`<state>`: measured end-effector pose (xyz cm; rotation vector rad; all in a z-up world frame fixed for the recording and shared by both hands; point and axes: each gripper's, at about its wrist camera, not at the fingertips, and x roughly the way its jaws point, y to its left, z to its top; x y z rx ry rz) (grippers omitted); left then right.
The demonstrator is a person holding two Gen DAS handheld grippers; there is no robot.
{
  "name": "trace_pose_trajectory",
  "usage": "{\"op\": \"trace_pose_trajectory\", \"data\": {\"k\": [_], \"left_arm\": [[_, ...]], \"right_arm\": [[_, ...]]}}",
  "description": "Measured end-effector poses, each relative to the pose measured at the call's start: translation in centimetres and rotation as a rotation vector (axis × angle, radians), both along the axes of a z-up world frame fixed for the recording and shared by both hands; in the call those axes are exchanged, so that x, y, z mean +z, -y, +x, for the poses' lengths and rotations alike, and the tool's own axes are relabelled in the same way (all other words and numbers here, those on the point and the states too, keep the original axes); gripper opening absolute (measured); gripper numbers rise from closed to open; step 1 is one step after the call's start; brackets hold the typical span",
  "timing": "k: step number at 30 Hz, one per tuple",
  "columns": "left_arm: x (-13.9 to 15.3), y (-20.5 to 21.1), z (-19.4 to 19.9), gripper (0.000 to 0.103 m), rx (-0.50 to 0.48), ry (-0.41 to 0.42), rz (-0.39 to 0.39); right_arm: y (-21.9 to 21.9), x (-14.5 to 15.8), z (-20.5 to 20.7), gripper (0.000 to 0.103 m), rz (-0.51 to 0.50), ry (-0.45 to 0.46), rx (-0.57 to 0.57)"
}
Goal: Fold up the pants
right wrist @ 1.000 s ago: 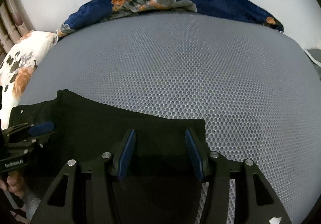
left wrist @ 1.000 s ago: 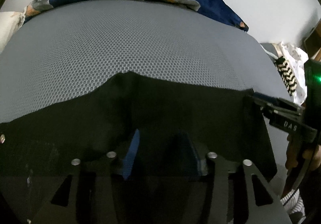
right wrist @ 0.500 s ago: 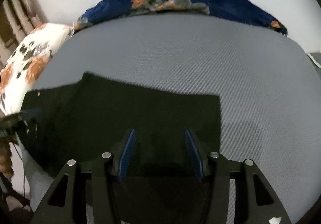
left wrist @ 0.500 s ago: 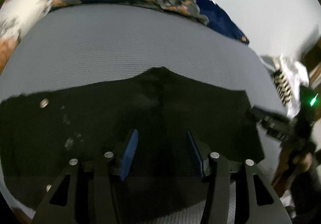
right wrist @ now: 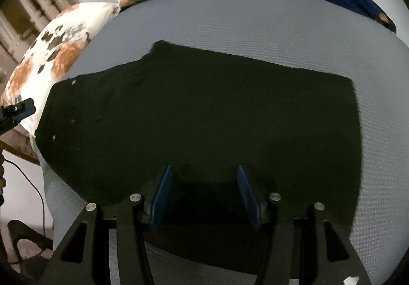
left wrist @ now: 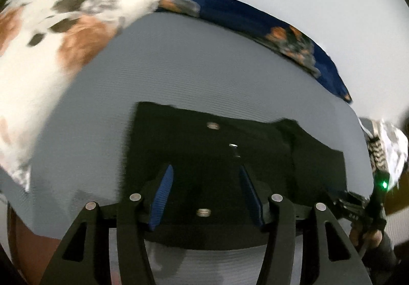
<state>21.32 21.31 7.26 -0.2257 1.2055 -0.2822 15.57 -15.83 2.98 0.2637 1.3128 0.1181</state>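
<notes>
Pants (right wrist: 204, 116), black and folded into a flat block, lie spread on the grey mesh bed (right wrist: 255, 22). Left gripper (left wrist: 204, 193) hangs over their studded end, jaws opening with nothing pinched. Right gripper (right wrist: 203, 194) hovers above the near edge, jaws half apart and empty. A floral pillow (left wrist: 51, 37) sits beside.

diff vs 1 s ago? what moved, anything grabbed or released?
Both views shifted: the left gripper swung left along the black pants, bringing the white floral pillow into view; its jaws are opening, nothing pinched. The right gripper pulled back, empty. The pants stayed flat on the grey mattress.
</notes>
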Motion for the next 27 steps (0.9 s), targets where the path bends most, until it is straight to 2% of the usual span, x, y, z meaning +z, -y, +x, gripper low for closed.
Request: {"op": "trace_pose_trajectory", "data": {"k": [7, 10, 14, 17, 23, 27], "left_arm": [[-2.2, -4.5, 0.4, 0.056, 0.061, -0.053, -0.002], [-3.6, -5.7, 0.6, 0.056, 0.079, -0.090, -0.011], [-5.4, -6.6, 0.8, 0.056, 0.078, -0.144, -0.068], [-6.6, -7.4, 1.1, 0.056, 0.067, -0.179, -0.122], [-8.5, -8.7, 2.2, 0.059, 0.068, -0.234, -0.214], [-9.0, -8.9, 3.2, 0.059, 0.009, -0.263, -0.276]], "right_arm": [[-4.2, -0.2, 1.6, 0.052, 0.046, -0.025, 0.091], [-5.3, -0.2, 2.3, 0.058, 0.091, -0.033, 0.104], [-4.8, -0.2, 3.3, 0.058, 0.221, -0.053, 0.026], [-4.1, 0.4, 4.0, 0.059, 0.277, -0.039, -0.033], [-2.9, 1.6, 4.8, 0.059, 0.209, -0.019, -0.108], [-2.4, 1.7, 5.3, 0.060, 0.181, -0.029, -0.154]]}}
